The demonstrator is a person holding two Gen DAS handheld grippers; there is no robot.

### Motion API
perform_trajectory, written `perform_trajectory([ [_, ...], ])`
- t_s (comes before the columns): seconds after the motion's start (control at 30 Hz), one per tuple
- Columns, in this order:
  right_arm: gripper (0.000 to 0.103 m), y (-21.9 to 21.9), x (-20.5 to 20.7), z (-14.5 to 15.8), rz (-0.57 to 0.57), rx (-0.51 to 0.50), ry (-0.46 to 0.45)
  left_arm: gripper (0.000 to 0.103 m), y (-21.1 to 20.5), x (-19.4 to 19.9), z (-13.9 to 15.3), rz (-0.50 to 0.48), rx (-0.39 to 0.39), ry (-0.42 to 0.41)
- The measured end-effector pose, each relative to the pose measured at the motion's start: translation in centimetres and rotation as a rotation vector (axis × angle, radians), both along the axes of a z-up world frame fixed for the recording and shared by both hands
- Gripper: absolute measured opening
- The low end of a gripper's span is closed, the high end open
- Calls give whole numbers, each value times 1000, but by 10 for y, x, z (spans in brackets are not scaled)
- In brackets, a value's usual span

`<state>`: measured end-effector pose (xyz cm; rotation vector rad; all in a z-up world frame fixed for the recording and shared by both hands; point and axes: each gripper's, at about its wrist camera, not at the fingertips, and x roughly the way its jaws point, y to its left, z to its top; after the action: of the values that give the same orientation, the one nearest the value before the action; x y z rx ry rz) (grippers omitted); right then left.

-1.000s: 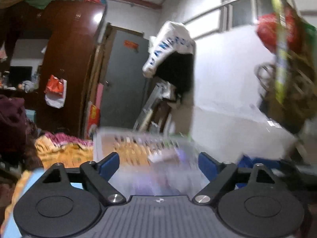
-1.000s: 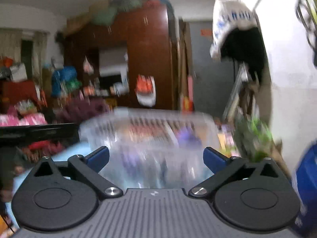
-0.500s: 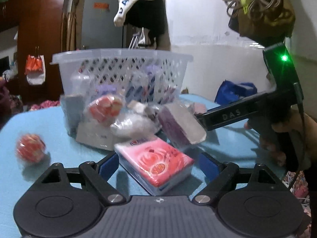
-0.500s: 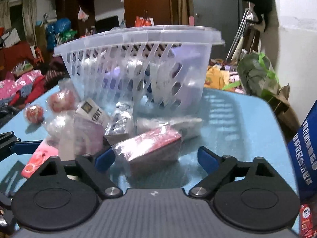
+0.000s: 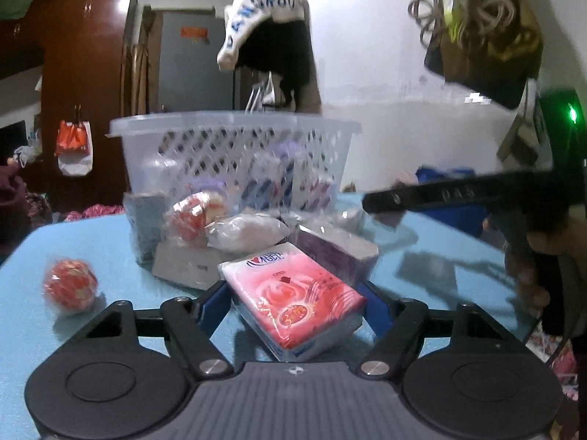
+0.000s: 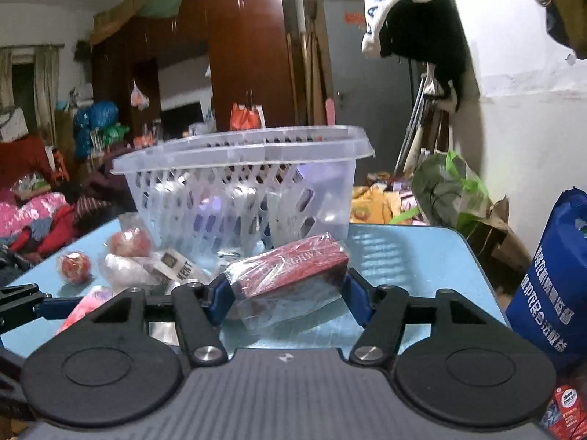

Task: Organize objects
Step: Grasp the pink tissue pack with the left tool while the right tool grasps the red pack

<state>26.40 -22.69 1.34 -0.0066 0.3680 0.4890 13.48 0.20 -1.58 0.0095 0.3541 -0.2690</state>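
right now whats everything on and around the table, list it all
basket: one, clear plastic lattice, back of the table, packets inside
table: one, light blue top
tissue pack: one, pink and red, between the left gripper's fingers
red box: one, dark red in clear wrap, between the right gripper's fingers
red balls: two, clear-wrapped, one apart on the table's left, one in the pile by the basket
white packet: one, in the pile before the basket
purple pack: one, behind the tissue pack
blue bag: one, right of the table
wardrobe: one, dark brown, far wall
left gripper: black, blue pads, jaws just been closing
right gripper: same, closing on the red box
hand: one, on the right gripper's handle
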Motion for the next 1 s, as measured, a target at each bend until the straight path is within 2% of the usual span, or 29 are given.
perform_trajectory([
  [0.17, 65, -5, -15, 1, 31, 84, -33, 78, 25, -21, 4, 13, -66, -105],
  [0.27, 65, 2, -19, -3, 21, 70, -65, 78, 38, -24, 6, 27, -89, -144],
  [0.57, 65, 4, -22, -8, -14, 61, -89, 78, 56, -22, 6, 71, -122, -169],
  [1.0, 65, 10, -33, -9, -17, 36, -153, 78, 56, -19, 2, 69, -143, -205],
])
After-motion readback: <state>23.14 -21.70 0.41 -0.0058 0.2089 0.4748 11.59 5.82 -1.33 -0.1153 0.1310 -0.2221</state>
